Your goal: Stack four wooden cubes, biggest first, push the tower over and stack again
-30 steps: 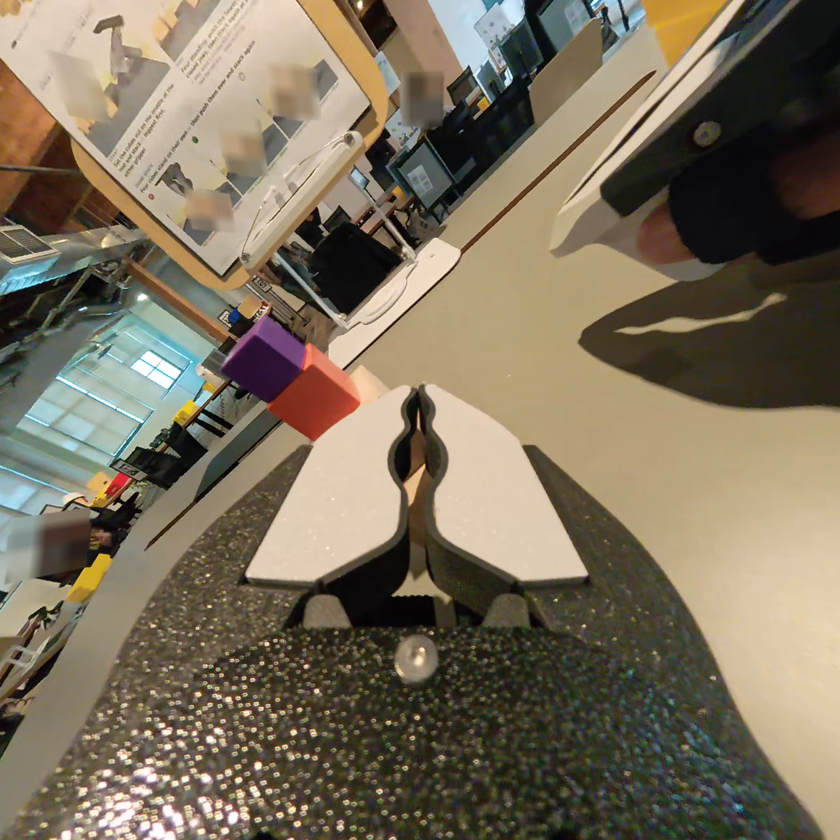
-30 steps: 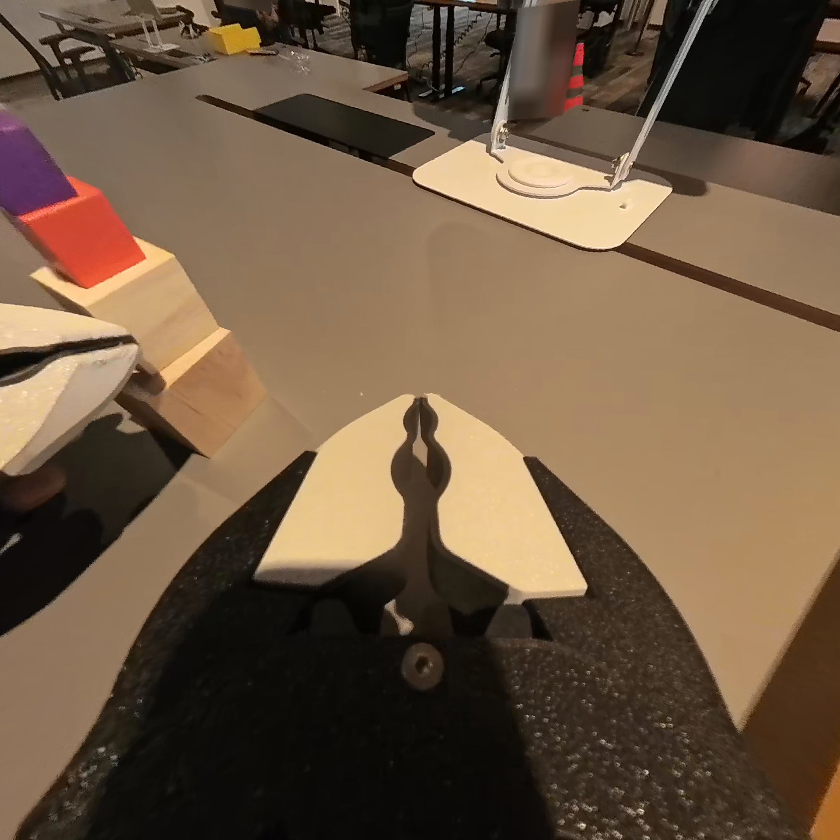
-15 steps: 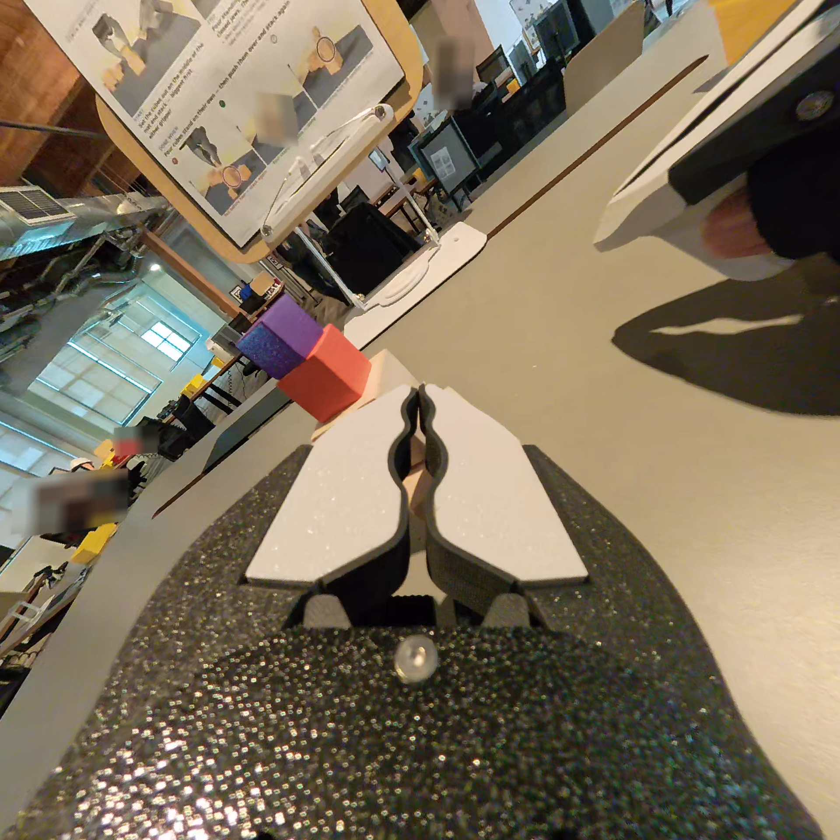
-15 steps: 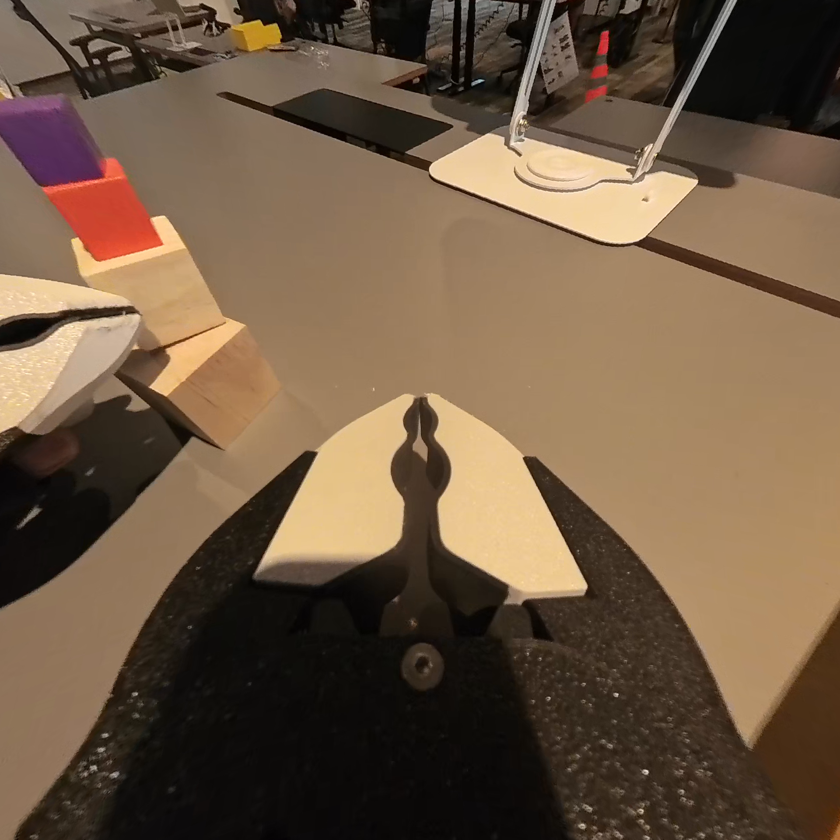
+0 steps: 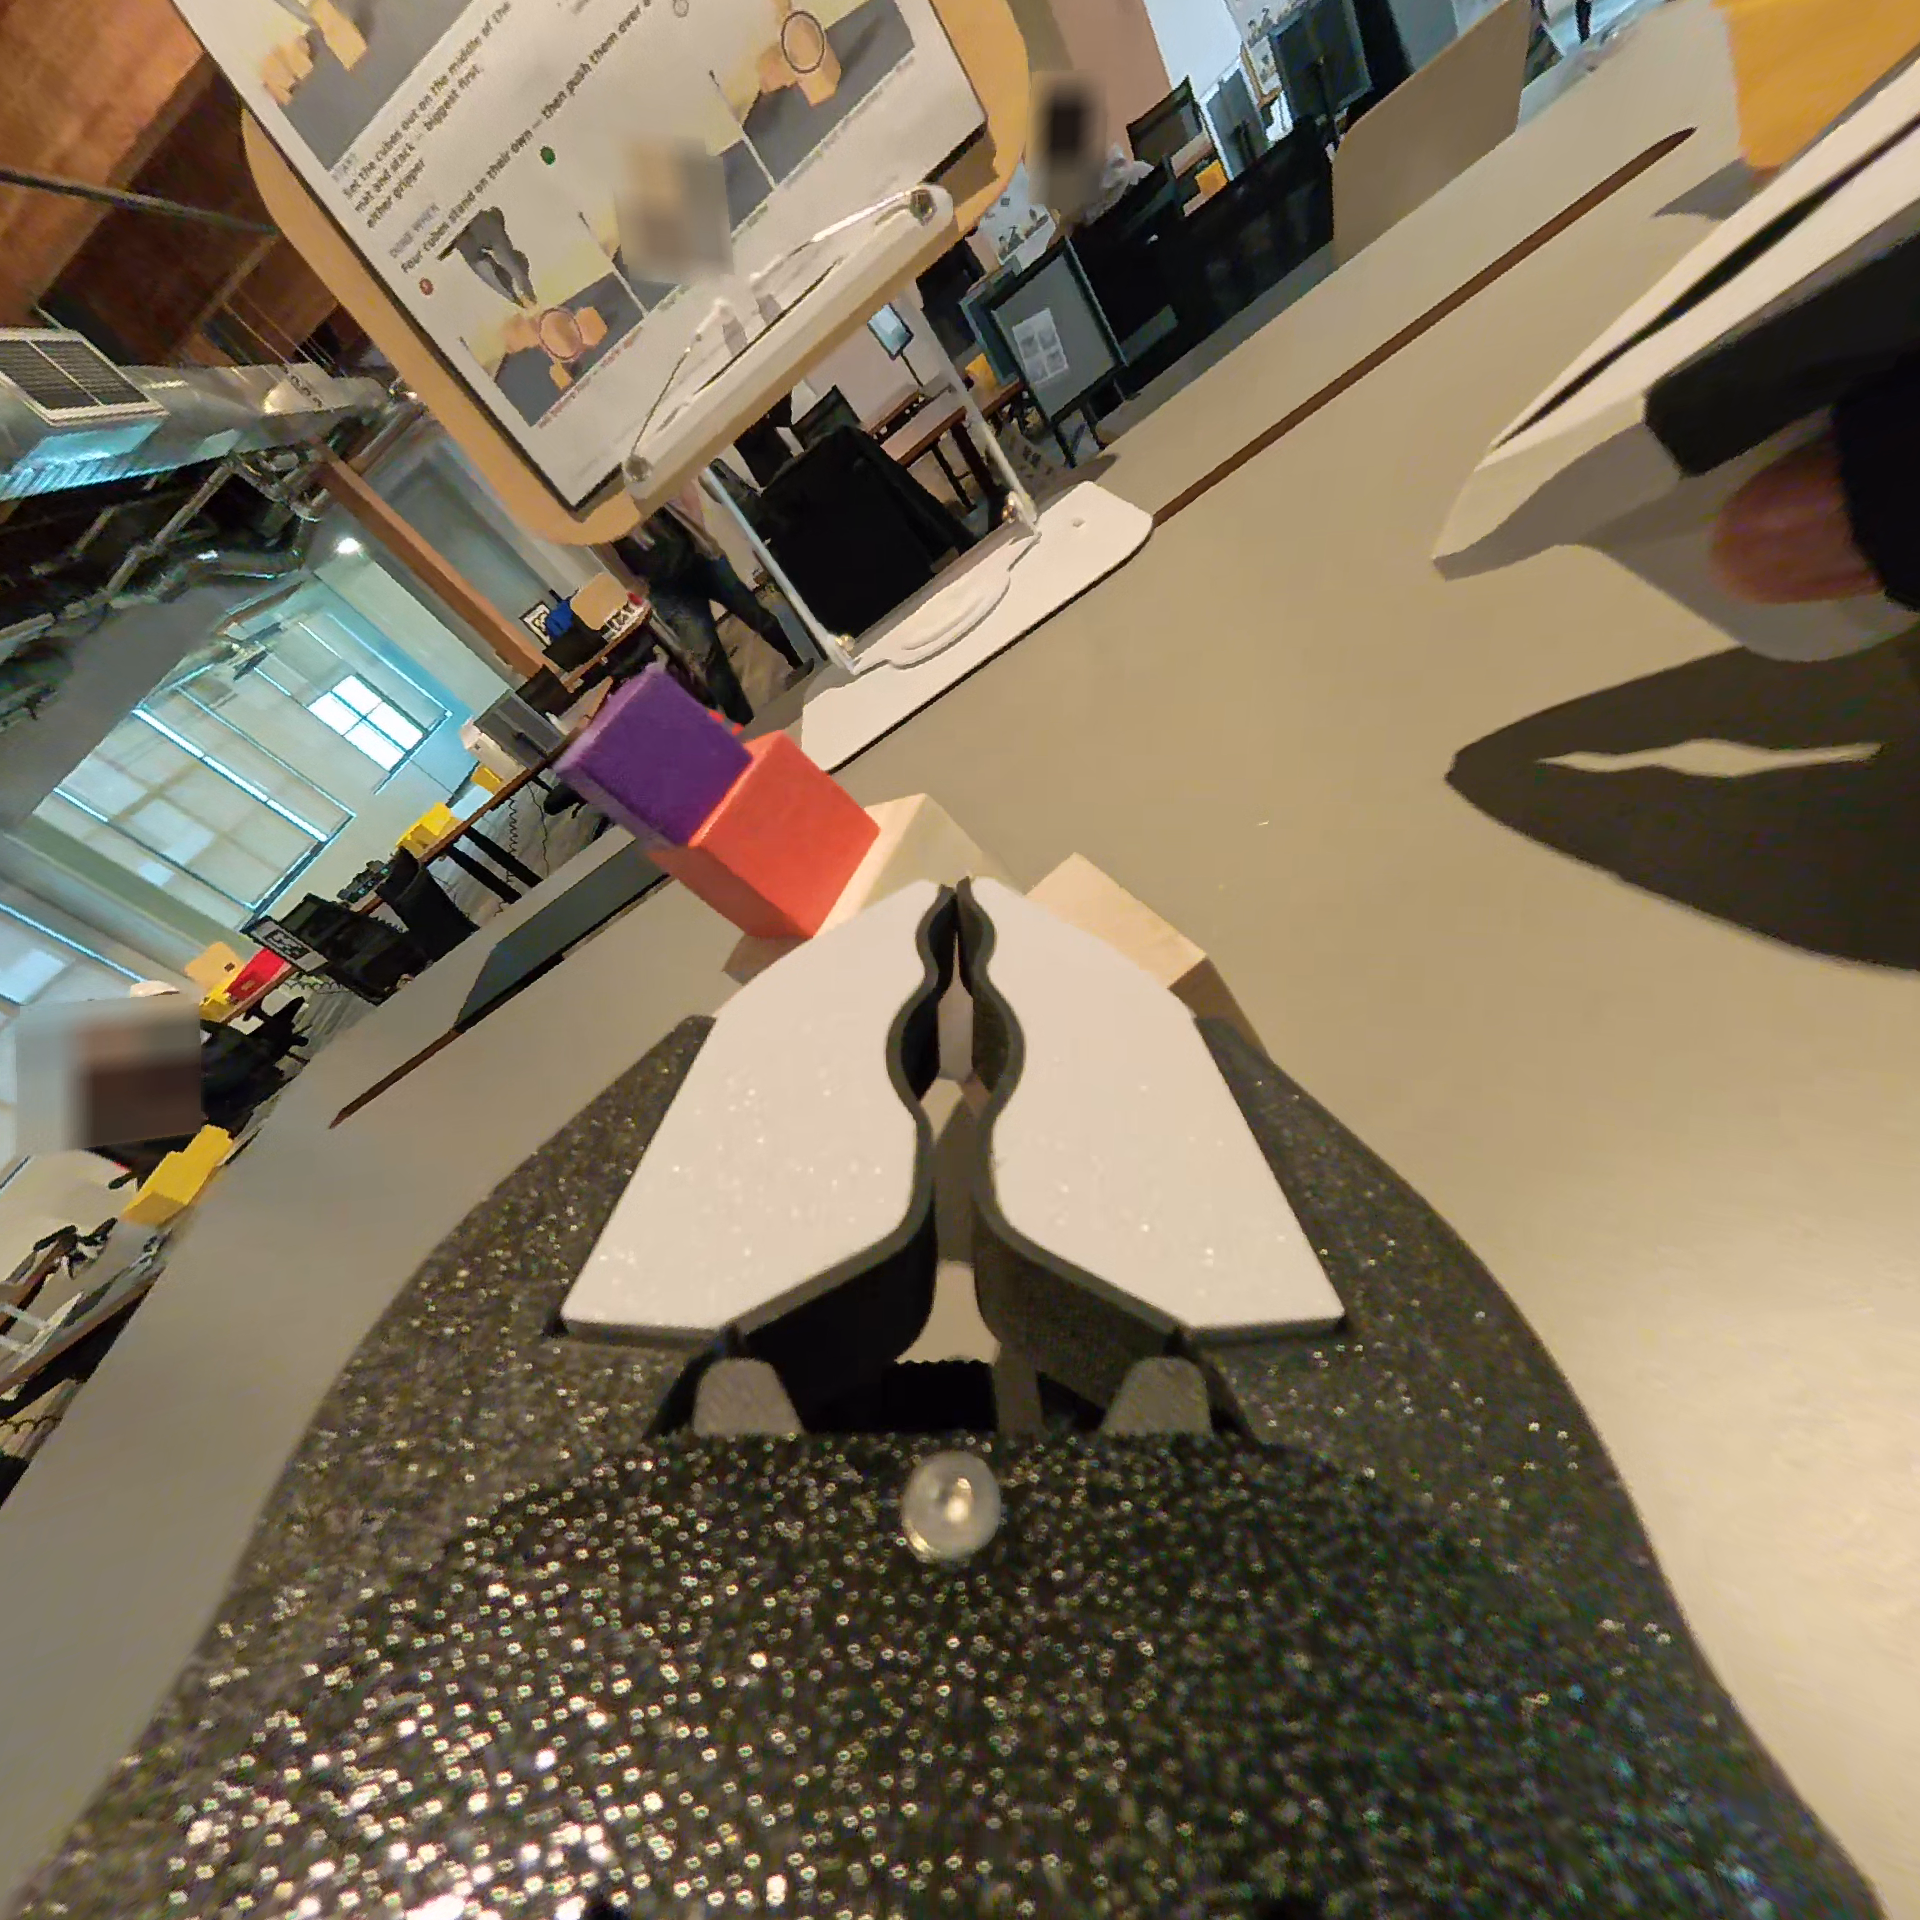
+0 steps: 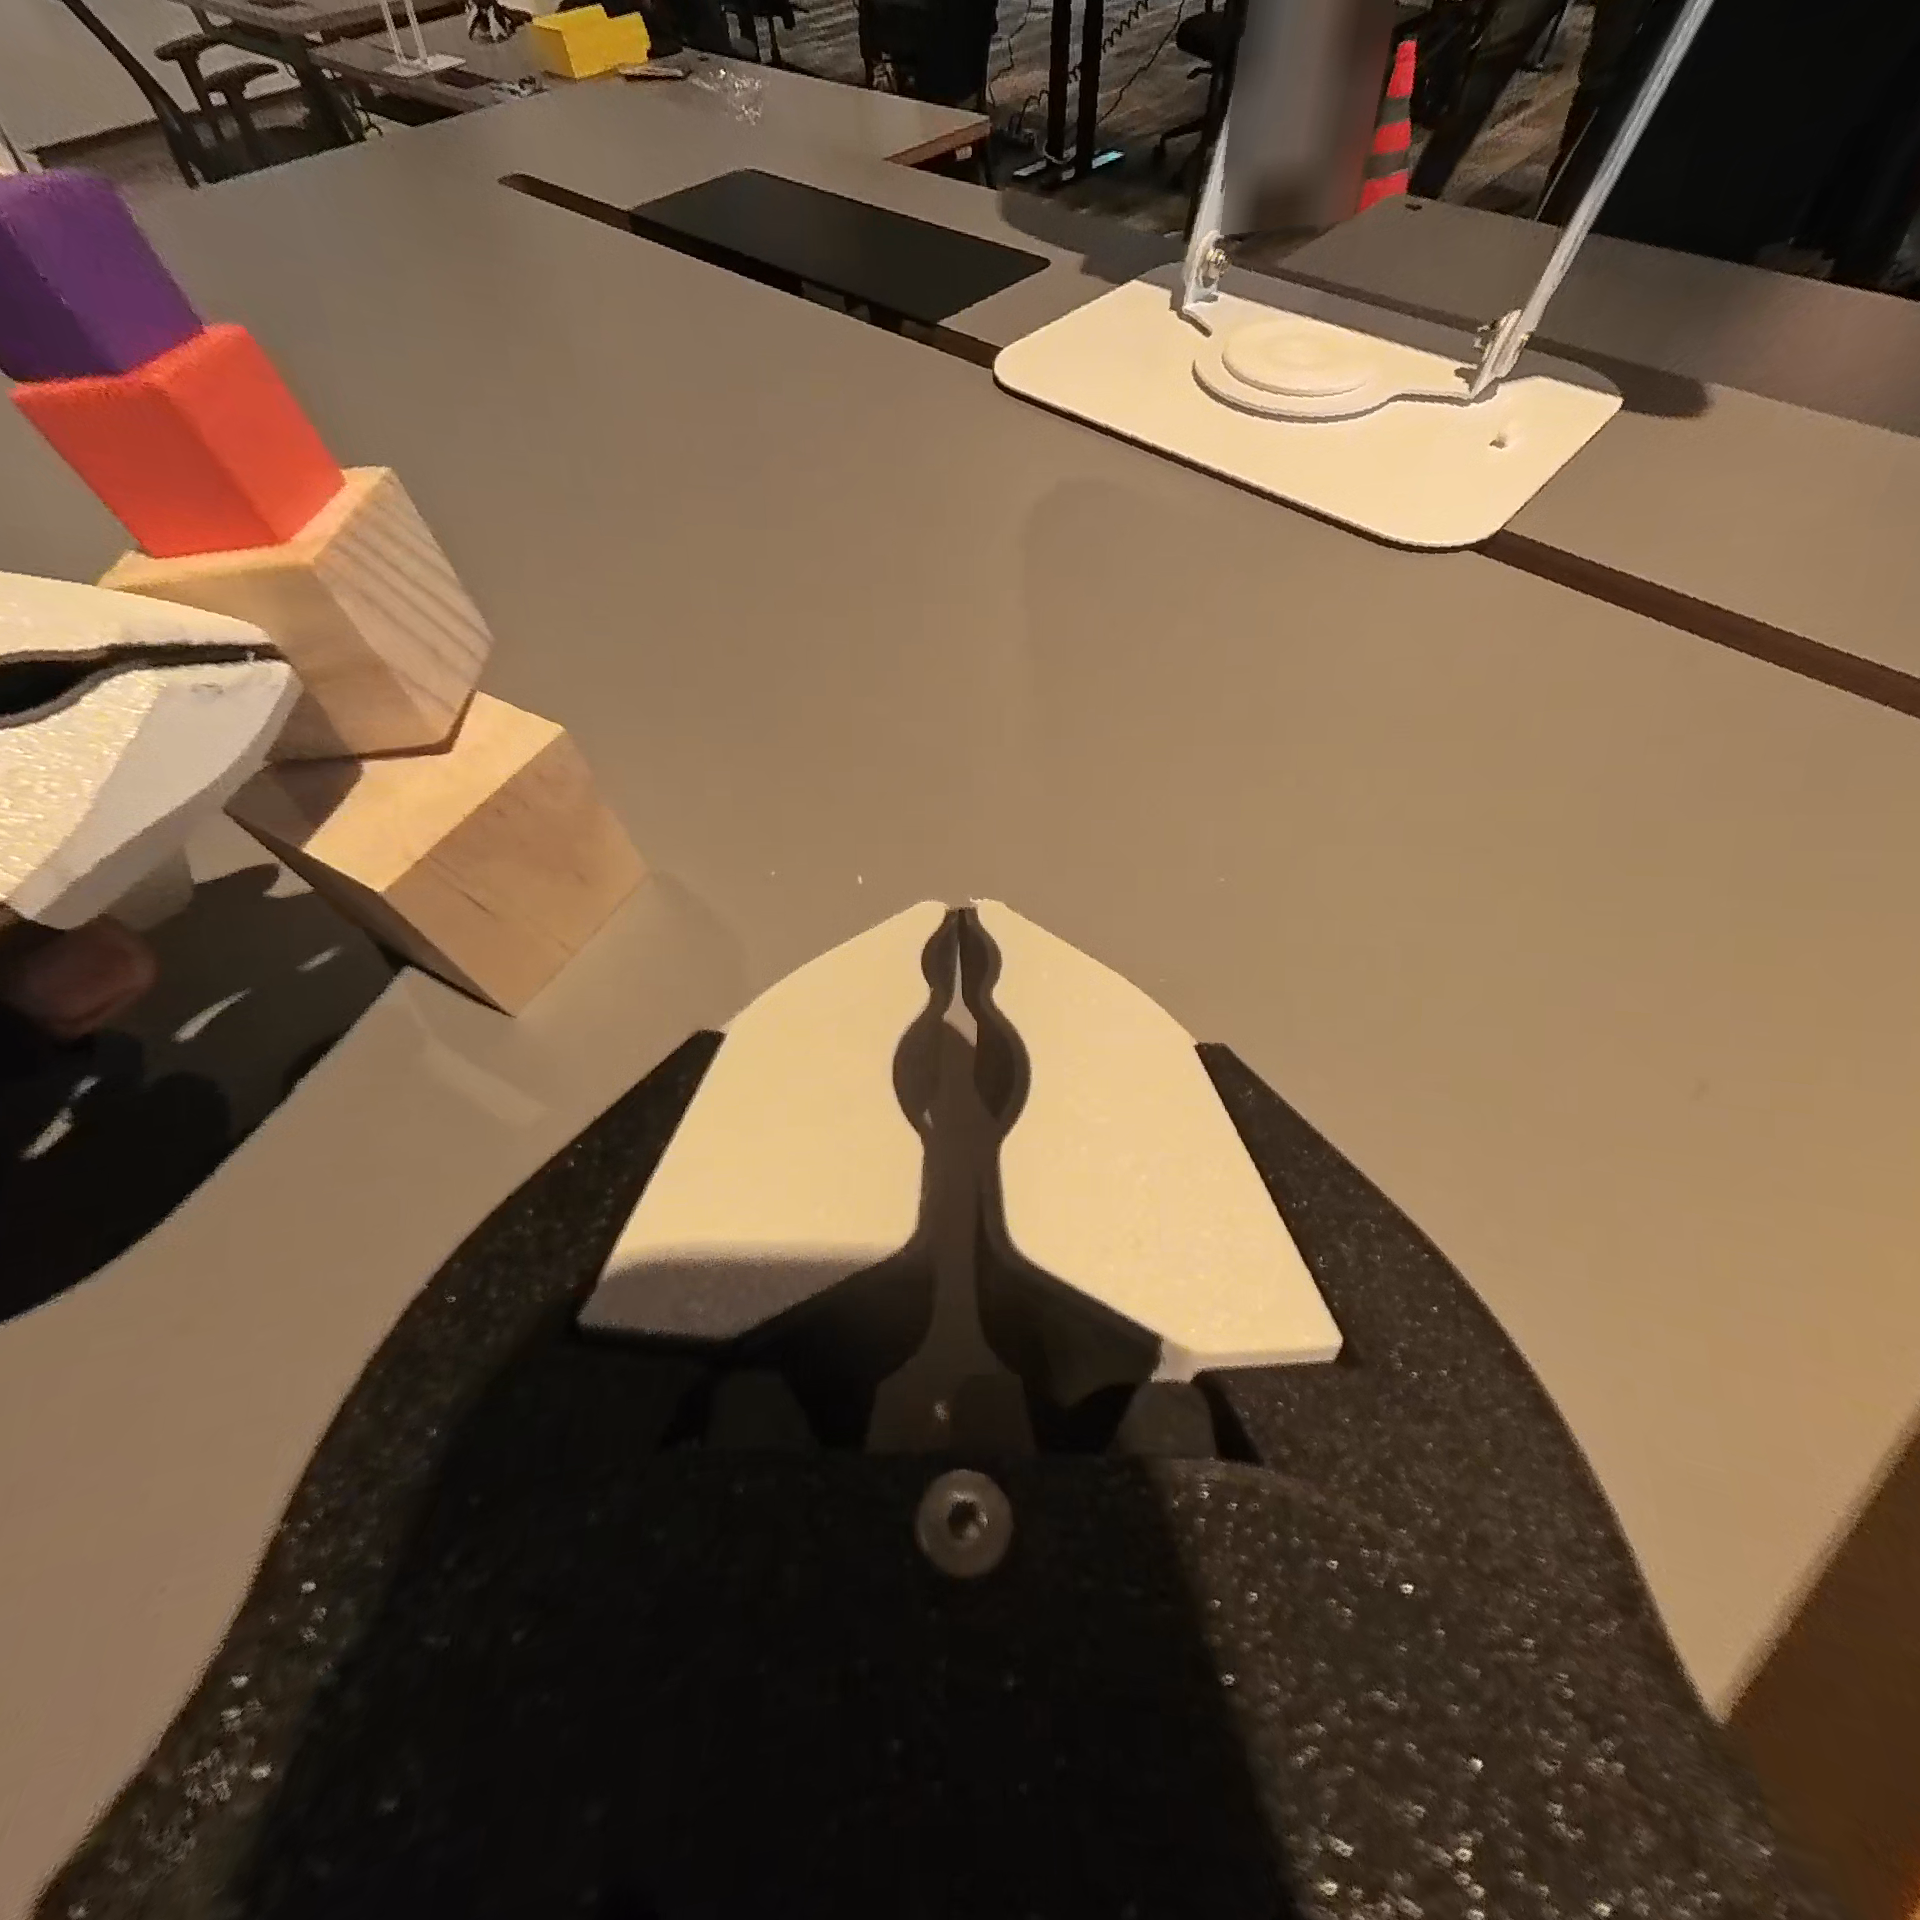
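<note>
A tower of four cubes stands on the grey table: a big wooden cube (image 6: 468, 852) at the bottom, a smaller wooden cube (image 6: 353, 613) turned on it, then a red cube (image 6: 177, 436) and a purple cube (image 6: 83, 275). My left gripper (image 5: 958, 894) is shut and empty, its tip right at the smaller wooden cube; it also shows in the right wrist view (image 6: 265, 665). In the left wrist view the purple cube (image 5: 660, 758) and red cube (image 5: 774, 847) rise beyond its tips. My right gripper (image 6: 961, 914) is shut and empty, to the right of the tower.
A white stand base (image 6: 1309, 416) sits at the back right and carries an instruction board (image 5: 623, 208) overhead. A black pad (image 6: 831, 249) lies in the table behind. The table's edge (image 6: 1818, 1558) runs close on the right. The left gripper's tips are roughly 12 cm from the right gripper's. Measured from the fingertips, the big wooden cube (image 6: 468, 852) is 4 cm or so from the left gripper and 10 cm from the right.
The left wrist view has swung, so more of the two wooden cubes shows past its tips. The tower still stands, stacked as before. Both grippers stay shut.
</note>
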`<state>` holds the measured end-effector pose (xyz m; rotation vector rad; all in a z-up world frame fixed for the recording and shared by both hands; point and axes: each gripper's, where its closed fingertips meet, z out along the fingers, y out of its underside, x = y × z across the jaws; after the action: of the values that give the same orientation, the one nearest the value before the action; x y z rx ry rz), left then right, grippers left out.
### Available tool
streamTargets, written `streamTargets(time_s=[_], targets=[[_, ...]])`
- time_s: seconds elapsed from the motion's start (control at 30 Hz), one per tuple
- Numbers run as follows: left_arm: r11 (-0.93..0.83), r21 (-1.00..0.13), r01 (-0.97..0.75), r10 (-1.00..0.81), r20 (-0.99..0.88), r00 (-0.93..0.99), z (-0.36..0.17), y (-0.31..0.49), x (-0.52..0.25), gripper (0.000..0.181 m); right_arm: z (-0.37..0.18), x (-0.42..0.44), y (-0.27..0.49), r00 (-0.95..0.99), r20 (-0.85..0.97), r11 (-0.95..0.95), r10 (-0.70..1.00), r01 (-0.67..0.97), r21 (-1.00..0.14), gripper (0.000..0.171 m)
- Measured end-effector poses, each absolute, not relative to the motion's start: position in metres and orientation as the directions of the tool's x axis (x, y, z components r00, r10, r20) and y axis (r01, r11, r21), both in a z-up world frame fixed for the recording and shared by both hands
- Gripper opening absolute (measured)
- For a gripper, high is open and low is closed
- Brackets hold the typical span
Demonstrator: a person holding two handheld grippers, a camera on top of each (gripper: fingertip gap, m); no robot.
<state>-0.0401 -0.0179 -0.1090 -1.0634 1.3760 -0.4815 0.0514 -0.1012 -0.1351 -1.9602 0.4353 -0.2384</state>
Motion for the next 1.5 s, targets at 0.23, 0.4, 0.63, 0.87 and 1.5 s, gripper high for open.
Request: streamTargets(time_s=[0.23, 0.4, 0.63, 0.87, 1.5], targets=[[0.439, -0.862, -0.254, -0.848, -0.491, 0.2, -0.104, -0.015, -0.049, 0.0, -0.136, 0.051, -0.1, 0.915, -0.022, -0.38, -0.403, -0.189, -0.906, 0.0], [0.423, -0.891, -0.166, -0.812, -0.454, 0.367, -0.074, 0.034, -0.105, 0.0, -0.137, 0.05, -0.1, 0.917, -0.03, -0.384, -0.397, -0.196, -0.902, 0.0], [0.112, -0.979, -0.17, -0.904, -0.172, 0.392, -0.089, 0.194, -0.175, 0.021, -0.138, 0.049, -0.098, 0.924, -0.031, -0.392, -0.381, -0.192, -0.9, 0.0], [0.109, -0.97, -0.216, -0.987, -0.081, -0.135, -0.106, 0.15, -0.126, 0.038, -0.143, 0.043, -0.091, 0.948, -0.041, -0.431, -0.317, -0.182, -0.884, 0.0], [0.756, -0.558, -0.342, -0.502, -0.16, -0.85, -0.154, 0.053, -0.051, 0.053, -0.125, 0.04, -0.096, 0.952, -0.213, -0.287, -0.221, -0.272, -0.918, 0.0]])
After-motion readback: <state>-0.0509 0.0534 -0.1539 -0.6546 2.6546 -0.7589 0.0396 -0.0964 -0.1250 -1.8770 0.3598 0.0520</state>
